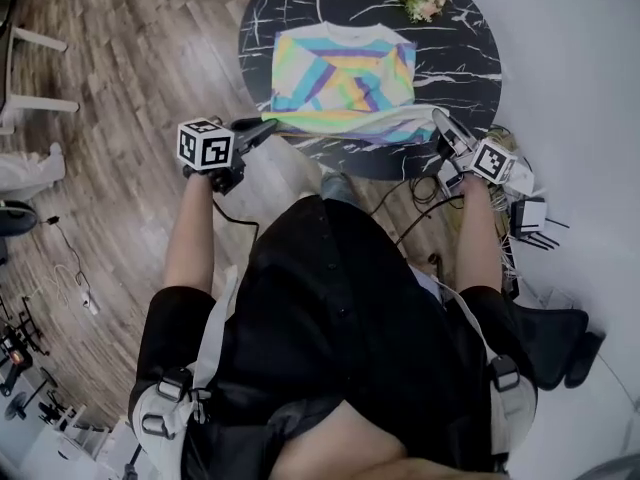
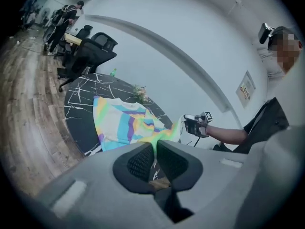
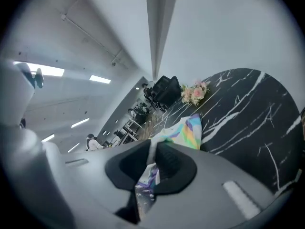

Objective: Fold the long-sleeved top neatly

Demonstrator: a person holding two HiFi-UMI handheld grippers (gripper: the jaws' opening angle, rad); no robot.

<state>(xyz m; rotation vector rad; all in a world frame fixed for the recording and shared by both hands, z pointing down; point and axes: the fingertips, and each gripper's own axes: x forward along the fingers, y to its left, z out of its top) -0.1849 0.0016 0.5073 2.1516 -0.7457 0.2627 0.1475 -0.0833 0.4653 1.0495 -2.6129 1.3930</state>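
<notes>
Head view: top [image 1: 345,73] lies on the table [image 1: 470,48] (round, black marble), near hem lifted. The left gripper [image 1: 265,131] and right gripper [image 1: 441,120] each clamp a hem corner, jaws narrow on the cloth.

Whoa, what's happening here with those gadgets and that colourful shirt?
A person stands at a round black marble-patterned table, holding a gripper in each hand. The left gripper and right gripper each pinch the near edge of a pastel-striped long-sleeved top, holding it up off the table while the rest lies flat.
</notes>
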